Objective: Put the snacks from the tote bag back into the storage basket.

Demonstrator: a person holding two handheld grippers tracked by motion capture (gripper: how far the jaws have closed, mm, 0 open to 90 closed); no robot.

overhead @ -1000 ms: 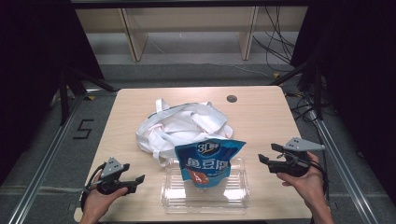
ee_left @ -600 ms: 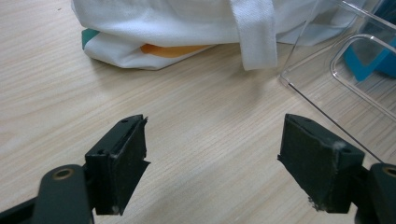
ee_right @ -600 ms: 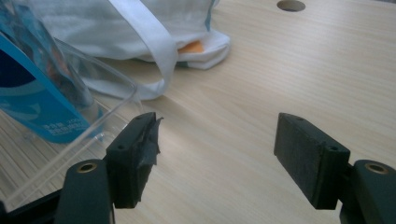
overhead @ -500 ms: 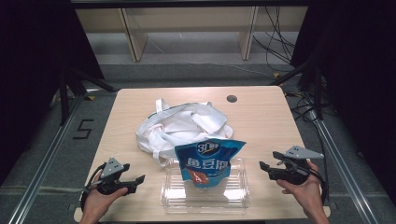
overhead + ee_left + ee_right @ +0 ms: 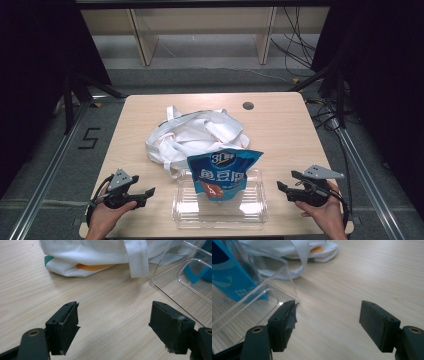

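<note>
Taking the clear plastic tray [image 5: 220,212] at the near table edge as landmark, the left gripper [image 5: 142,192] is held just to its left, jaws wide apart with nothing between them. The blue snack pouch [image 5: 222,172] stands tilted inside the tray, with the white cloth bag [image 5: 195,135] slumped just behind. The pouch is judged light, soft and slippery, likely to crumple; it is best pinched at its flat sealed top edge. To the tray's right the right gripper [image 5: 282,187] is held, likewise spread wide and empty.
</note>
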